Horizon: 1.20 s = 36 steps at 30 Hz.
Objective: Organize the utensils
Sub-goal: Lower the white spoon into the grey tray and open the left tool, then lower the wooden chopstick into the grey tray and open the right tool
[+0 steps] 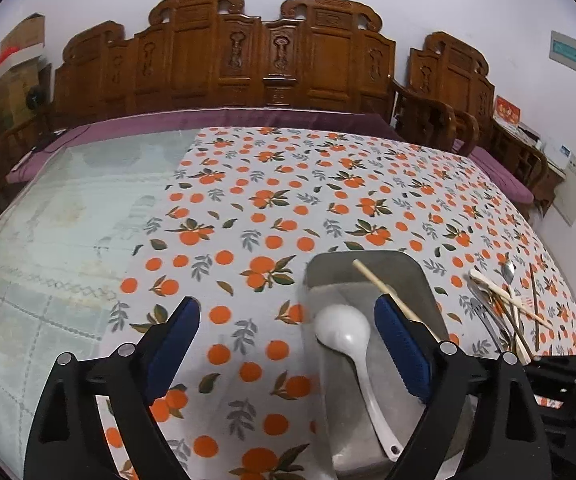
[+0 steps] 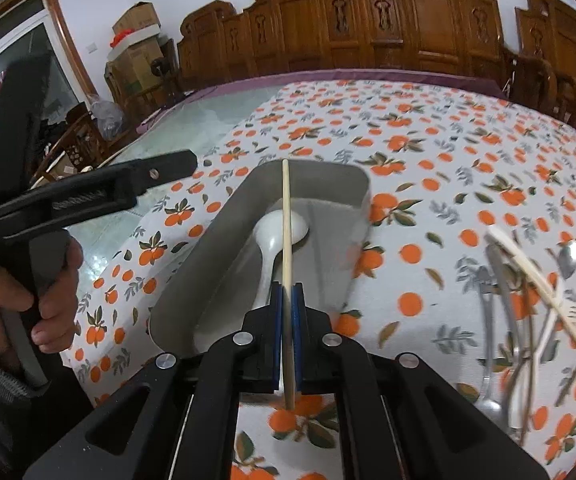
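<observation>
A grey metal tray sits on the orange-print tablecloth. A white plastic spoon lies in it. My right gripper is shut on a light wooden chopstick, held above the tray and pointing over the spoon; the chopstick also shows in the left wrist view. My left gripper is open and empty, its right finger over the tray, its left finger over the cloth. A pile of loose utensils lies right of the tray.
The pile holds metal spoons, forks and chopsticks, blurred in the right wrist view. A glass tabletop lies left of the cloth. Carved wooden chairs stand behind the table. A hand holding the left gripper is at left.
</observation>
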### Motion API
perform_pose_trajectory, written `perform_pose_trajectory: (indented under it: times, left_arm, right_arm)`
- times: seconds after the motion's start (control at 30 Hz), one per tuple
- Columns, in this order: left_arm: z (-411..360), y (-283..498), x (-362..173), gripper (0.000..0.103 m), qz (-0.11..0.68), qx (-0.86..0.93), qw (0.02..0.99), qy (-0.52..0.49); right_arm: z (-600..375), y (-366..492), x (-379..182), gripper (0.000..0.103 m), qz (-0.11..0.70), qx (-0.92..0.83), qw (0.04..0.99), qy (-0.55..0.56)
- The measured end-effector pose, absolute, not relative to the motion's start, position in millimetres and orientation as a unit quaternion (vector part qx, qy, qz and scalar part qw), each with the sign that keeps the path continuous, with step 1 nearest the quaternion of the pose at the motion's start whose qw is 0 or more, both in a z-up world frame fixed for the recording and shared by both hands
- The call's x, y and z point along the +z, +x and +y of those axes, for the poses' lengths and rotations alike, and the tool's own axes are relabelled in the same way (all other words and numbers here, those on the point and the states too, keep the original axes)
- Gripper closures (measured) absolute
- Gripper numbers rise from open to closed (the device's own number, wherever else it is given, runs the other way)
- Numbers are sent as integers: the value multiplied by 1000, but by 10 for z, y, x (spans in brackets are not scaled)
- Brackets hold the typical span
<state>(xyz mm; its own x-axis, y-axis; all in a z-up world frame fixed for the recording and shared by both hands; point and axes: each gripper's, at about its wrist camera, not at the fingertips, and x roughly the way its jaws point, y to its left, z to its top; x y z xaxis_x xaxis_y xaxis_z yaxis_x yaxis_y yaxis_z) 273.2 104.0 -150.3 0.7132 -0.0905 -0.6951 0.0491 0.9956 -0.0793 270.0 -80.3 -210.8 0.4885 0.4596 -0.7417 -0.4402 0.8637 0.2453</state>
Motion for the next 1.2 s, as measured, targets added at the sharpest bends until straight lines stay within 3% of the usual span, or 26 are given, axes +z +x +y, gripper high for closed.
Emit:
perform_pose_trajectory:
  times: [0.5, 0.87, 1.0, 1.1, 1.2]
  left_arm:
    - [1114, 2708, -1454, 12, 371, -32, 927, -35]
    - [817, 2606, -1398, 12, 363, -53, 930, -34]
    - [587, 2545, -1381, 12, 358, -67, 931, -27]
    - [379, 2490, -1377, 12, 355, -78, 932, -12]
    - [191, 2434, -1357, 12, 351, -90, 932, -3]
  right_arm:
    - [-601, 2802, -2267, 95, 447, 284, 848, 19]
    - [-1295, 2633, -1871, 95, 391, 250, 885, -38]
    - [-1664, 2616, -1738, 87, 376, 222, 898, -51]
    - [-1957, 2616, -1669, 87, 375, 199, 904, -49]
    - [-2219, 2608, -1659, 76, 380, 172, 907, -56]
